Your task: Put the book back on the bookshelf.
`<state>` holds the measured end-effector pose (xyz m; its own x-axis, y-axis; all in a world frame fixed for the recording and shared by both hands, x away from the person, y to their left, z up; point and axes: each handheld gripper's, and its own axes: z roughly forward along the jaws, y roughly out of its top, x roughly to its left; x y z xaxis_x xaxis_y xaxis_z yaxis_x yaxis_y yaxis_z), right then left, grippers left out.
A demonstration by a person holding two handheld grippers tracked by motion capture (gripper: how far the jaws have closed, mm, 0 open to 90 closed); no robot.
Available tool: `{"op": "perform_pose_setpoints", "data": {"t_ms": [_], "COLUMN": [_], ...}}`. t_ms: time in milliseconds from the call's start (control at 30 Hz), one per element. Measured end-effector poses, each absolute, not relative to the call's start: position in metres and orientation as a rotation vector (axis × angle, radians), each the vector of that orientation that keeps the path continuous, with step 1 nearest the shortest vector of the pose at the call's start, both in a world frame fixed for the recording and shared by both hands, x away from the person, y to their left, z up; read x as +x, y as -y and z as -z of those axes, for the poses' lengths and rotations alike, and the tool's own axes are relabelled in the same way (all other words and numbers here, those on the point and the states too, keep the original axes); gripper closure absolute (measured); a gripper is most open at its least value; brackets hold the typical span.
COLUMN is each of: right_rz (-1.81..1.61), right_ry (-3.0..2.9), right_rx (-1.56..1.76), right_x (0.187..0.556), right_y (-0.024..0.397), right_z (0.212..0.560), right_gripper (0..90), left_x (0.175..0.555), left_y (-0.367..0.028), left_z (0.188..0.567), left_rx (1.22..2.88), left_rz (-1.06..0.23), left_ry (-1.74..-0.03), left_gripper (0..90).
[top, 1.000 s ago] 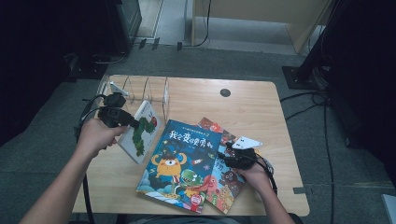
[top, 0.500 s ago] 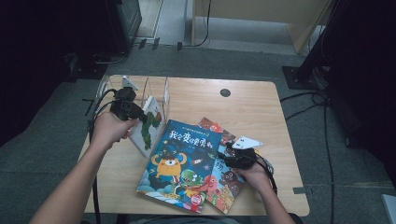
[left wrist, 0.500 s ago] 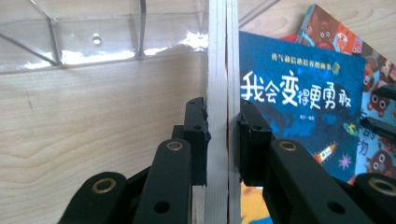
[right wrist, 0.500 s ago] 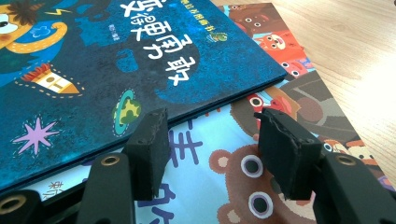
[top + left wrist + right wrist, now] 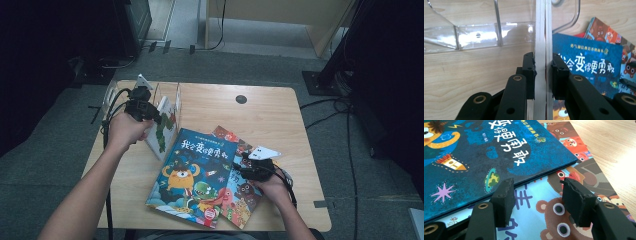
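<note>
The left tongs (image 5: 150, 114) are clamped on the edge of a thin white-covered picture book (image 5: 162, 131), which stands nearly upright on the desk (image 5: 280, 115) just in front of a clear acrylic book rack (image 5: 176, 97) at the far left corner; in the left gripper view the black jaws press flat on either side of the book's white edge (image 5: 541, 50), with the rack's transparent dividers (image 5: 486, 35) right behind it. The book looks light and stiff enough to hold its shape when pinched at one edge, but its glossy cover may slip between hard pads, so a grip close to the spine or well in from the edge, as here, seems safest, and it should go into a slot edge first without twisting. The right tongs (image 5: 252, 167) rest half open and hold nothing, their jaws (image 5: 536, 197) hovering over the two books that lie flat near the middle of the desk: a blue picture book (image 5: 192, 175) with a monster on its cover, stacked partly over a red-and-blue bear book (image 5: 240, 192). Those flat books are harder to take; the overhanging corner of the top one, just by the right tongs, looks the likeliest place to get a jaw under.
</note>
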<state>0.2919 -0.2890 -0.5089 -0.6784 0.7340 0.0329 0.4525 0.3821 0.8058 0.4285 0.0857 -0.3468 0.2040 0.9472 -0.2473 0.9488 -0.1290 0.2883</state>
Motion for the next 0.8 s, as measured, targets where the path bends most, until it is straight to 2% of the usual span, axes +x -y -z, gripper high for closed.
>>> {"op": "perform_pose_setpoints", "data": {"t_ms": [800], "right_rz": [-1.196], "right_ry": [-2.315], "right_rx": [1.036], "right_x": [0.292], "right_y": [0.289], "right_z": [0.509], "right_gripper": [43.5], "left_x": [0.468], "left_y": [-0.079], "left_z": [0.362], "left_rx": [2.020], "left_rz": [-0.039], "left_ry": [-1.823], "left_gripper": [77.8]}}
